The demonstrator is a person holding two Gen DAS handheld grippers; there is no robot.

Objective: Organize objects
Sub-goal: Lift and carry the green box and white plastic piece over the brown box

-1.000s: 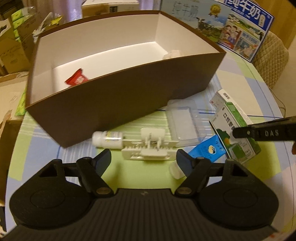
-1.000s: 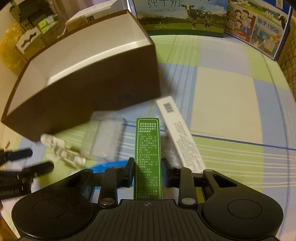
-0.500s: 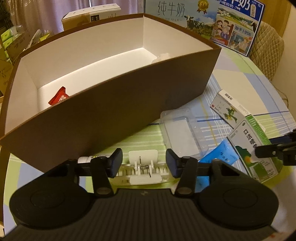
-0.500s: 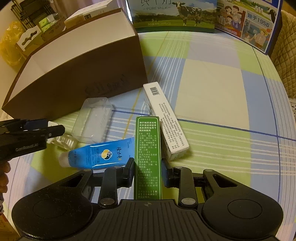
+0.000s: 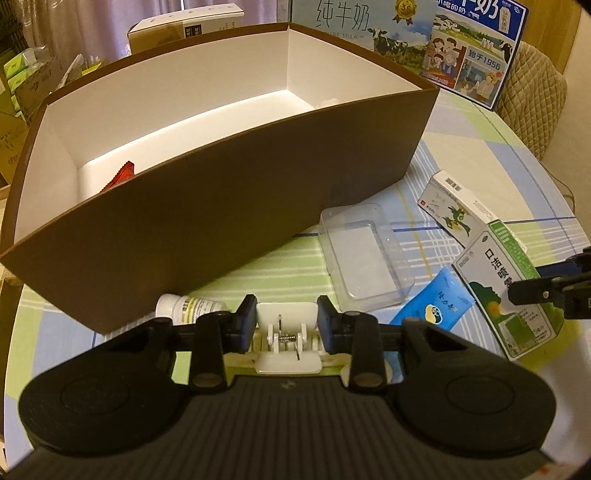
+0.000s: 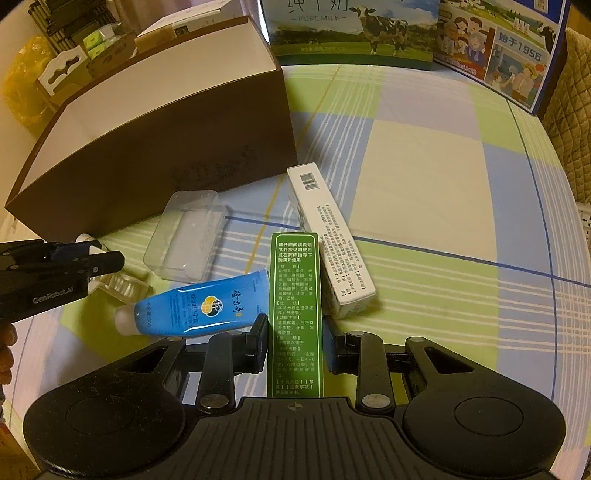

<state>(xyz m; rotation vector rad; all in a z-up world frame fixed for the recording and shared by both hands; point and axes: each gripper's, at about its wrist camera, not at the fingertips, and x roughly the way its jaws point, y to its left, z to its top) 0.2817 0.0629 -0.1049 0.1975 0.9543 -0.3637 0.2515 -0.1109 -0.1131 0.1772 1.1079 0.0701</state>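
Checked tablecloth [image 6: 424,177], brown box [image 5: 229,206] at rear. Left gripper [image 5: 287,325] jaws just closing, now clamping white clip [image 5: 287,314]; pill bottle [image 5: 184,305] beside. Right gripper [image 6: 295,341] grasping green carton [image 6: 295,295]; blue tube [image 6: 199,302], clear tray [image 6: 186,236], white carton [image 6: 328,240] crowd it.

I am in a lived-in home, at a round table [image 6: 424,177] covered with a pastel checked cloth in green, blue and cream. Two printed milk cartons [image 6: 354,33] with cows and a cartoon family stand at its far edge. A chair with a quilted beige cover [image 5: 532,96] sits beside the table. Behind a large brown box [image 5: 229,206], cardboard boxes [image 5: 184,27] and packets are stacked in front of a curtain [image 5: 92,22].
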